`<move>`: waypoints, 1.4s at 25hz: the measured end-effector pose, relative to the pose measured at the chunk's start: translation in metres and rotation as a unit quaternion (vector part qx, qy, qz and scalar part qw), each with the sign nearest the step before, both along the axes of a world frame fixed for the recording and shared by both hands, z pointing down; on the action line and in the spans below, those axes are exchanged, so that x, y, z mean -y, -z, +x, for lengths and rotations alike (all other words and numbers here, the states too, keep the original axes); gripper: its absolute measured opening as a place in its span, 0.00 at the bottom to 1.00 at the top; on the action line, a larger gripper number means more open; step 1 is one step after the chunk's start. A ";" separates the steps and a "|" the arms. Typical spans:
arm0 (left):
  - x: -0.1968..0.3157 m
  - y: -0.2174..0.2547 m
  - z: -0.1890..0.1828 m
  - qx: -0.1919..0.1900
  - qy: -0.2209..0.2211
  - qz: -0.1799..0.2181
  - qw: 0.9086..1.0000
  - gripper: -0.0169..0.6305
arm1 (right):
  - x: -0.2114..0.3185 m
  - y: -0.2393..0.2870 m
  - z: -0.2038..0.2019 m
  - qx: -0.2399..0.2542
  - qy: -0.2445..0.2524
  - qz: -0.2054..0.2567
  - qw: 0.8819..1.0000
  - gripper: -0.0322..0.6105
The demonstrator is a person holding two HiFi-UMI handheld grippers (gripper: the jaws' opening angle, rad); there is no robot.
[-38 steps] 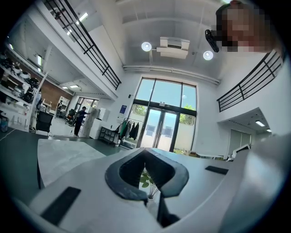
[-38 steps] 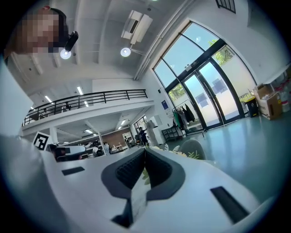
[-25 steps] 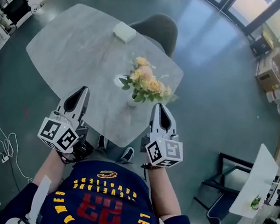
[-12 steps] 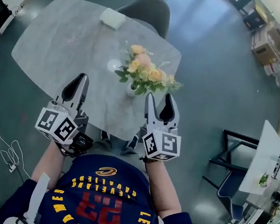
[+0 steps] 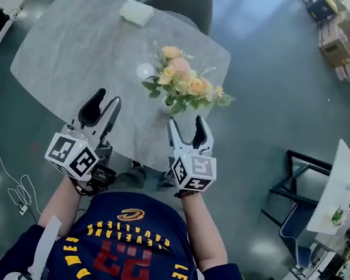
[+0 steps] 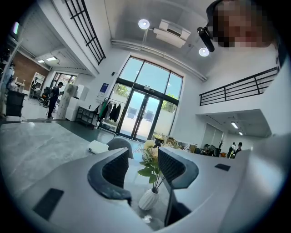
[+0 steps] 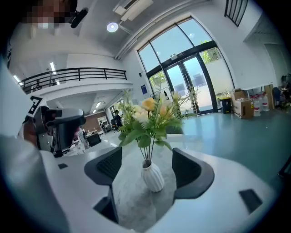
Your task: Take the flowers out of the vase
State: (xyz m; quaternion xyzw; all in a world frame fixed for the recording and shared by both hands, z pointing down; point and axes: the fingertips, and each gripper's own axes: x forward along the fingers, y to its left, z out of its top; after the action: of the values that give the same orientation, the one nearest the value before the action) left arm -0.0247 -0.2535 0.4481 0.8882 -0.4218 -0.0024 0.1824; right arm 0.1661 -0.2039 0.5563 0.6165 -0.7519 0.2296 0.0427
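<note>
Change: both grippers have just been opening; a sec ago both were shut. The right one began first, then the left. Both hands are also lower and nearer to the vase than before.
Left gripper: jaws wide apart, nothing held. The left gripper view shows the vase between them but farther off, no contact.
Right gripper: jaws wide apart, empty. The right gripper view frames the vase between the jaws, near but not touching.
Flowers: yellow and peach bunch w/ green leaves, stems inside the vase.
Vase: white, ribbed, upright on the grey table, near its front edge, just ahead of the right gripper.
Meaning: prob. the approach step; task not yet started on the flowers, nothing is taken out.
Next (my guess): one gripper steadies the vase, the other closes on the stems and lifts.
Risk: the vase looks light, so it may tip or come up w/ the stems.
</note>
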 end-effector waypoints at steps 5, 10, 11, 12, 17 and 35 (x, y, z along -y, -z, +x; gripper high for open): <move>0.005 -0.006 -0.018 0.002 0.015 -0.004 1.000 0.32 | 0.013 -0.034 -0.014 -0.025 0.010 -0.031 0.999 0.55; 0.006 -0.008 -0.036 0.002 0.030 -0.014 0.999 0.32 | 0.031 -0.046 -0.018 -0.044 0.001 -0.048 0.998 0.55; 0.005 -0.008 -0.039 0.002 0.034 -0.015 0.999 0.32 | 0.035 -0.048 -0.020 -0.046 0.002 -0.050 0.998 0.55; 0.005 -0.008 -0.042 0.001 0.039 -0.016 0.999 0.32 | 0.038 -0.050 -0.021 -0.047 0.003 -0.052 0.998 0.55; 0.007 -0.011 -0.056 -0.001 0.059 -0.021 0.998 0.32 | 0.056 -0.067 -0.023 -0.052 -0.002 -0.056 0.997 0.55; -0.001 -0.013 -0.069 0.000 0.063 -0.032 0.998 0.32 | 0.074 -0.059 -0.028 -0.084 -0.025 -0.048 0.995 0.27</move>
State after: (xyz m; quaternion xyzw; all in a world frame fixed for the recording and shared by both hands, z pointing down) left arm -0.0942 -0.2528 0.4607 0.8536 -0.4763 -0.0006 0.2108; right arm 0.1377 -0.2775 0.6148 0.6493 -0.7181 0.2144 0.1293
